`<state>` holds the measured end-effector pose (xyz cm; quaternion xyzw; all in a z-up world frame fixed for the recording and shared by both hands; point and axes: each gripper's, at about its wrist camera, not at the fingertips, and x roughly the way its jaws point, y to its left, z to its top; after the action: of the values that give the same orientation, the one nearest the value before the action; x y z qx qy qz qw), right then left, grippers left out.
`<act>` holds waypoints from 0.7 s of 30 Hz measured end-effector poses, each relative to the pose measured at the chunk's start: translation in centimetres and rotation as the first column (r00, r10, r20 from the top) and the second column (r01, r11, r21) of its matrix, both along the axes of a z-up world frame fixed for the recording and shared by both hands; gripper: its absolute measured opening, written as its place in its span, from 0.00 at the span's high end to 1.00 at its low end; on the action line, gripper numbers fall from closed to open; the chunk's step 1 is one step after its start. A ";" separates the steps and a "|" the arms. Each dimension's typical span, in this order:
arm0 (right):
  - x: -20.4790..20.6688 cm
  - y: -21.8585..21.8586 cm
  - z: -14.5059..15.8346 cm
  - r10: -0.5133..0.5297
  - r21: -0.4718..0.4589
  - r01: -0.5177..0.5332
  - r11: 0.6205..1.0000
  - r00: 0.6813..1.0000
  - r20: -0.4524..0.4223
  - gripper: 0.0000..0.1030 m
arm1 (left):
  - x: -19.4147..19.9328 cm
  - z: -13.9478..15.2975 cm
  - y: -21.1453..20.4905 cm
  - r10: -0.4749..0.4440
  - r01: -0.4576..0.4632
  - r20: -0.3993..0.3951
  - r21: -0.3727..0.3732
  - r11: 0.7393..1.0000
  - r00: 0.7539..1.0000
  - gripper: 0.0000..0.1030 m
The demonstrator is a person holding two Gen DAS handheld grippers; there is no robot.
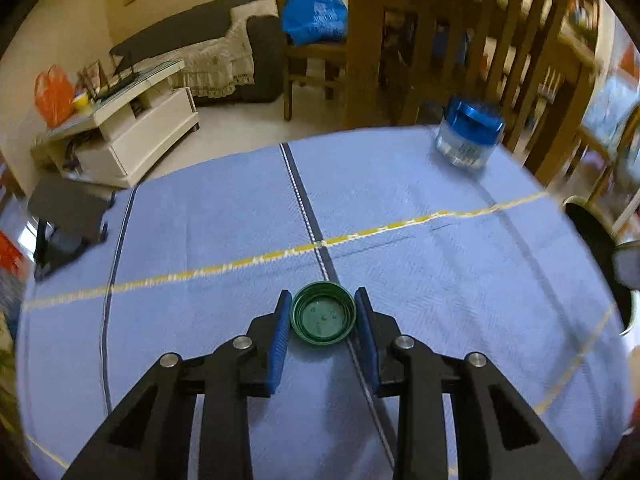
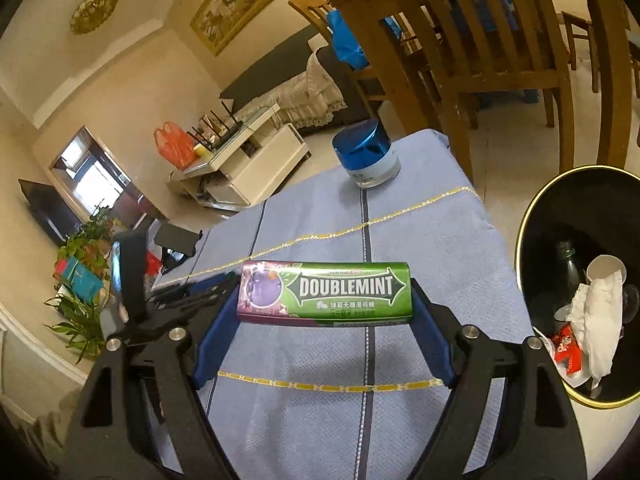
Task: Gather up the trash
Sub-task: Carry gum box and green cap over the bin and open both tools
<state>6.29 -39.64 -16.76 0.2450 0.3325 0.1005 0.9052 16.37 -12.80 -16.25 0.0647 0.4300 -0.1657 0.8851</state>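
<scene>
A green bottle cap (image 1: 323, 314) lies open side up on the blue tablecloth (image 1: 200, 240). My left gripper (image 1: 322, 297) is shut on it, one blue pad against each side of its rim. In the right wrist view, my right gripper (image 2: 325, 285) is shut on a green and purple Doublemint gum box (image 2: 344, 294). It grips the box by its two ends and holds it level above the cloth (image 2: 320, 420). A black trash bin with a gold rim (image 2: 520, 240) stands to the right of the table. It holds a dark bottle, white tissue and a red wrapper.
A blue-lidded jar (image 1: 468, 136) (image 2: 366, 152) stands at the table's far right corner. Wooden chairs (image 2: 480, 60) stand just beyond the far edge. The bin's edge (image 1: 592, 240) shows at the right of the left wrist view. A white cabinet (image 1: 132, 132) and a sofa are across the room.
</scene>
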 end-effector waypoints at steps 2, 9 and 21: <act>-0.4 0.0 0.1 -0.015 -0.013 0.015 1.000 1.000 0.005 0.24 | -1.5 1.0 0.6 0.014 -0.013 0.033 -0.025 1.000 0.999 0.71; -1.1 -0.1 0.6 -0.077 -0.100 0.076 0.992 0.997 -0.005 0.24 | -4.9 4.3 -2.8 -0.048 0.050 0.117 -0.010 0.999 0.992 0.71; -4.7 -10.9 2.7 -0.345 -0.249 0.326 0.912 0.938 -0.033 0.24 | -7.0 5.6 -14.1 -0.211 0.212 0.153 0.006 0.977 0.965 0.71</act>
<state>1.58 -50.59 -14.02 0.1908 0.3295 -0.1067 0.9185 9.32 -26.94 -10.64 0.1182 0.3504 -0.2560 0.8931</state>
